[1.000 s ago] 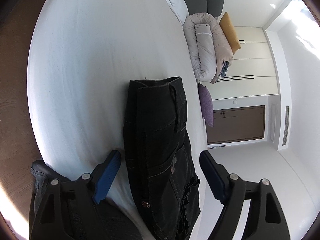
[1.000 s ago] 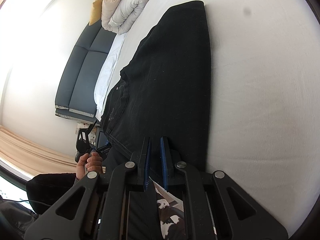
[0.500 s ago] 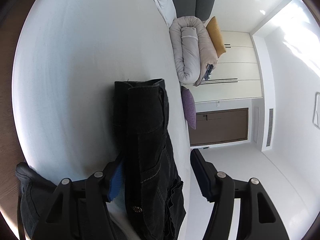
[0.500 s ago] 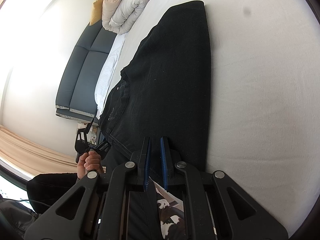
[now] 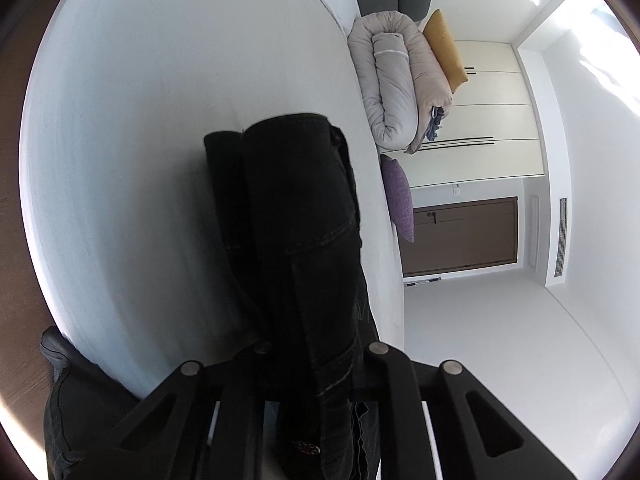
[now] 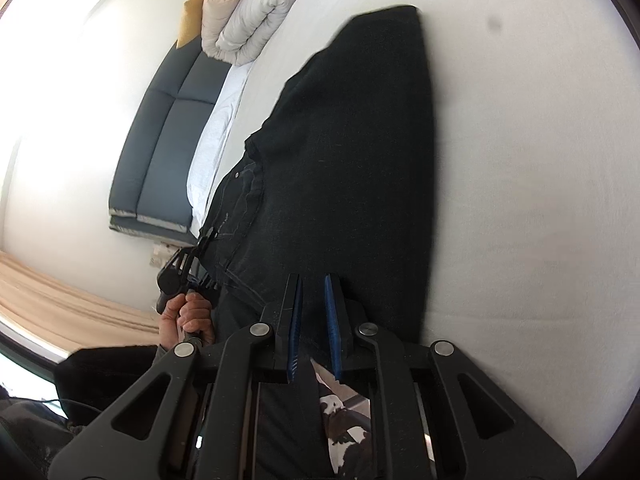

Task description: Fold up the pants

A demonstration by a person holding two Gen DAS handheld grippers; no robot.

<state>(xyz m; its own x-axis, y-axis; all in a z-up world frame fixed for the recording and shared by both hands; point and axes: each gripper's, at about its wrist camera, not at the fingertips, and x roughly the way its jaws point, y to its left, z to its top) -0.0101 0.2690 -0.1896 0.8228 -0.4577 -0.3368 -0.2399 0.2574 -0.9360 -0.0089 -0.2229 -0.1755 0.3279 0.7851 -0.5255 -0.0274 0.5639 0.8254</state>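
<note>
Black pants on the white bed, held at both ends.

Left wrist view: my left gripper (image 5: 316, 360) has its fingers hidden by the pants (image 5: 296, 216), which run between them; it appears clamped on the waist end, lifted off the bed (image 5: 160, 120) beside a rolled duvet (image 5: 394, 88). Right wrist view: my right gripper (image 6: 314, 320), blue pads nearly together, pinches the pants (image 6: 352, 152) by their near edge; the rest lies flat on the bed (image 6: 540, 200), with my left hand (image 6: 188, 316) at their far side.
</note>
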